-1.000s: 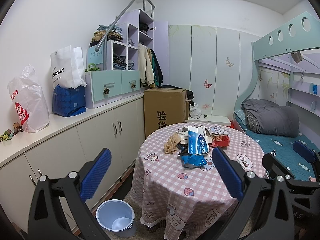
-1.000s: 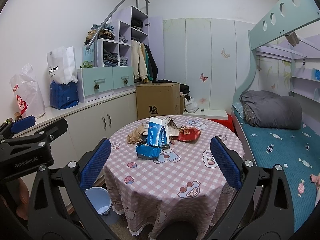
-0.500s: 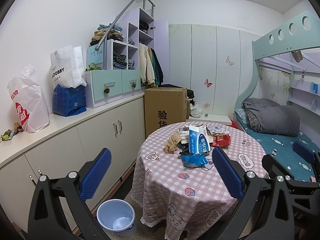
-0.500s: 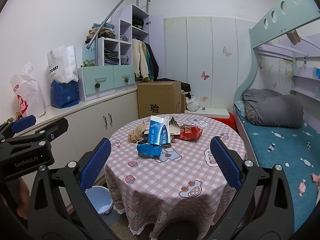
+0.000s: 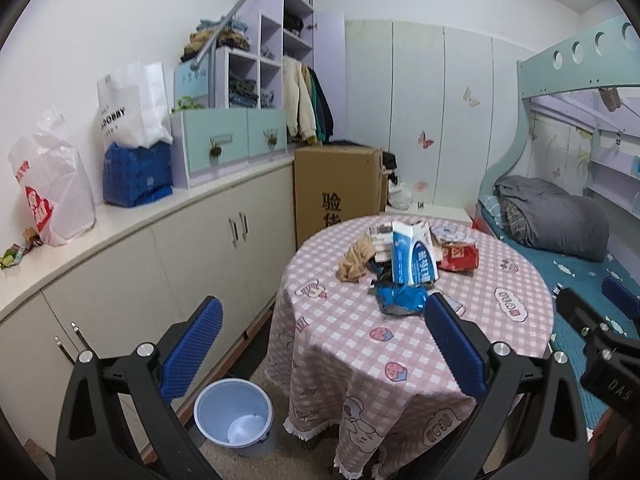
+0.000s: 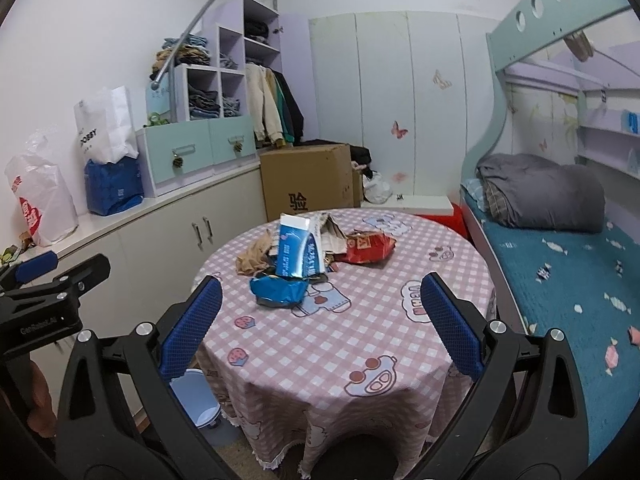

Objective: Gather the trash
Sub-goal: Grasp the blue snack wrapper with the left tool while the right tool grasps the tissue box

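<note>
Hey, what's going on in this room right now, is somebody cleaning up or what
A person holds a two-finger gripper in each hand, facing a round table with a checked cloth. Both the left gripper and right gripper are open and empty. A trash pile of wrappers and a torn blue-and-white pack sits on the table, untouched. An empty light blue bin waits on the floor by the table, so collecting hasn't begun.
</note>
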Available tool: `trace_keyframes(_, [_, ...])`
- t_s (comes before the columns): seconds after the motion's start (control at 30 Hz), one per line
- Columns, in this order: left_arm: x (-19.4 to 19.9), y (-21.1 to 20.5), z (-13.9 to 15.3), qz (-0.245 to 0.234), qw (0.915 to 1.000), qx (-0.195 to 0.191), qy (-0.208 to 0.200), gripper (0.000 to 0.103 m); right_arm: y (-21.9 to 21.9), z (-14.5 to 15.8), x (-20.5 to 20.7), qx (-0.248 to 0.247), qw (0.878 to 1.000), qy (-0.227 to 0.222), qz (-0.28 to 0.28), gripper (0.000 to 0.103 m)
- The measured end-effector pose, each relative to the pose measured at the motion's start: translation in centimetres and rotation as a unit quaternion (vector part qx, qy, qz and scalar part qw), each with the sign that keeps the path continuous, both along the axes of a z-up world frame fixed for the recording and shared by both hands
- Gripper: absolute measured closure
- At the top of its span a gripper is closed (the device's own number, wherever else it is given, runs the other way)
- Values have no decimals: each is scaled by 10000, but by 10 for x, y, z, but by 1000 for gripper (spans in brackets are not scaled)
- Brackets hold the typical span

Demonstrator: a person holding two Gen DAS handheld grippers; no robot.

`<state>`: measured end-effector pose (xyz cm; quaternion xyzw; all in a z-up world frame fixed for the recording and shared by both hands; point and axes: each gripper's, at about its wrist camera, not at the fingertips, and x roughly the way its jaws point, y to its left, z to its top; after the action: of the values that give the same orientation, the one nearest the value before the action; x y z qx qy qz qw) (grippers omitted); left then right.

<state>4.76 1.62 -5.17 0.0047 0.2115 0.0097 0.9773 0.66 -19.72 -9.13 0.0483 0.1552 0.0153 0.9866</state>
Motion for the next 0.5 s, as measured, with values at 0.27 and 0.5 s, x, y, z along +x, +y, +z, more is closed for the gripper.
trace_keyframes(0.27, [63, -6, -29, -408, 9966, -210, 690, 4, -17, -23, 52, 132, 9988, 474, 67, 6])
trace_keyframes(0.5, [119, -46, -57, -1154, 9883, -169, 978, 4, -37, -51, 106, 422, 9941, 1001, 7, 6])
